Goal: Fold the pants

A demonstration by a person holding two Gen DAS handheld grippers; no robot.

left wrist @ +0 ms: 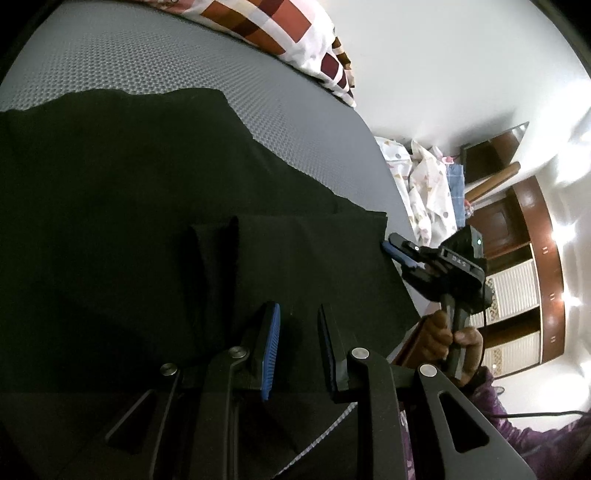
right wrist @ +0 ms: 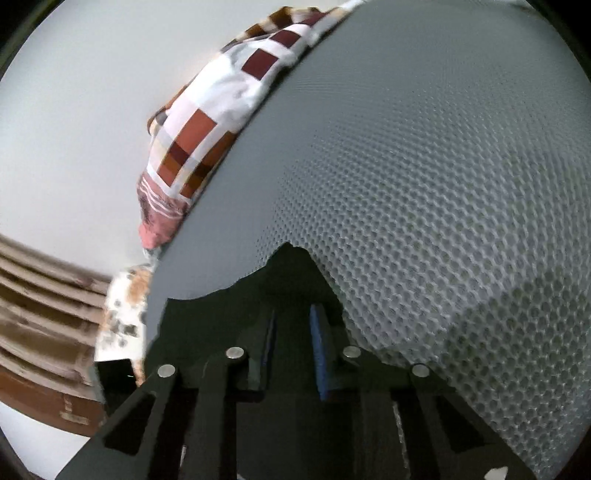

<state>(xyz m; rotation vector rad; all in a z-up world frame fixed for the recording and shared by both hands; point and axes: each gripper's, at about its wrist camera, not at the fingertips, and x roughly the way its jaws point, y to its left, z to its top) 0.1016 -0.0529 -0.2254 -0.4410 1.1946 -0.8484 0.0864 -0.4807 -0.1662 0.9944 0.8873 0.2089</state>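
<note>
Black pants [left wrist: 147,184] lie spread over a grey honeycomb mat [left wrist: 147,55], with a fold ridge near the middle. At the near edge of the pants my left gripper [left wrist: 298,325] has its blue pads a narrow way apart, and black cloth fills the gap. My right gripper [left wrist: 397,253] pinches the right-hand corner of the pants, with a person's hand [left wrist: 443,332] around its handle. In the right wrist view the right gripper [right wrist: 293,332] is shut on the pants [right wrist: 288,273]. The black cloth bunches up in a peak over its fingertips.
Checked red-and-white bedding [left wrist: 277,29] [right wrist: 207,129] lies along the far edge of the mat [right wrist: 443,184]. A heap of spotted cloth [left wrist: 424,184] sits beyond the mat's right edge. Brown wooden cupboards [left wrist: 524,258] stand behind it, below a white wall.
</note>
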